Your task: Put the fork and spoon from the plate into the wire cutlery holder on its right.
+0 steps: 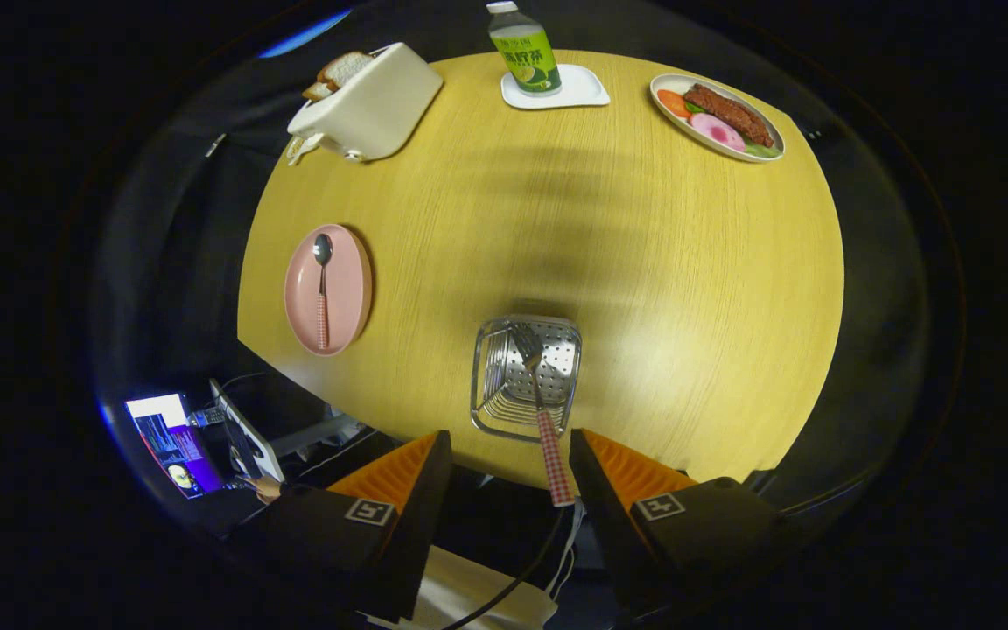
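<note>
A pink plate [346,284] lies on the round yellow table, off to the left beyond my fingers. On it rests a spoon [322,289] with a red checked handle, bowl pointing away from me. The wire cutlery holder [483,385] stands just ahead of my fingers at the table's near edge. The fork [541,411] lies slanted in it, tines at the far wall, its checked handle sticking out over the near rim. My gripper [508,437] hangs open above the table edge. The fork handle's end sits between the fingers, close to the right one and apart from both.
At the far left is a white toaster [373,105] with bread slices. A green bottle [524,48] on a white coaster stands at the far middle, a plate of food [718,118] at the far right. Below the table's left edge, a lit screen [171,442] and a hand.
</note>
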Motion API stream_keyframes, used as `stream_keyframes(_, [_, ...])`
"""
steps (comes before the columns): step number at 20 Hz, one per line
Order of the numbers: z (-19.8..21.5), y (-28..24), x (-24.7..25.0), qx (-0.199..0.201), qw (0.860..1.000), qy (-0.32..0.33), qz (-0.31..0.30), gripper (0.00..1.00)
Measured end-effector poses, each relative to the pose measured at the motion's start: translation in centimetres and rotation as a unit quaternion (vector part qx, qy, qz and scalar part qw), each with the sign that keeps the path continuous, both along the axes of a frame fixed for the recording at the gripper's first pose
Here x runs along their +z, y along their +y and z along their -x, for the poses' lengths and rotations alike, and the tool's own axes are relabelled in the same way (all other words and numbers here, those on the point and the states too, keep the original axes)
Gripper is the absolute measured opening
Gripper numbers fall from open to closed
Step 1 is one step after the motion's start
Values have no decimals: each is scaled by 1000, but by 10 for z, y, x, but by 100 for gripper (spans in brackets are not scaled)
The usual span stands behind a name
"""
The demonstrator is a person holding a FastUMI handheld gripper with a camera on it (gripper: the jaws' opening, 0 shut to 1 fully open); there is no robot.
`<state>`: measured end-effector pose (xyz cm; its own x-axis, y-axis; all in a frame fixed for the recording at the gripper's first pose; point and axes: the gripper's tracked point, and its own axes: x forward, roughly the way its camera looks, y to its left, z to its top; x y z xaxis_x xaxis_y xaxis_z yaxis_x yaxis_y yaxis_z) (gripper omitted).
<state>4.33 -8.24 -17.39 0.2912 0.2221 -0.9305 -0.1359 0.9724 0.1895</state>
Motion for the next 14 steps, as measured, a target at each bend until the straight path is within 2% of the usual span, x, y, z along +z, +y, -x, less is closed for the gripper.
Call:
stream_keyframes(1, [-2,3,6,-2,1000,-18,-1,85])
stream_keyframes(2, [-4,5,13,-6,999,-36,0,96])
stream_keyframes(3, [-4,9,18,-13,998,-54,-2,100])
stream_keyframes(7, [-11,30,51,-40,989,-142,-15,100])
stream_keyframes(11, [-2,57,75,-41,976,-212,-19,99])
stream_keyframes(14, [-4,86,90,-35,960,-276,-18,99])
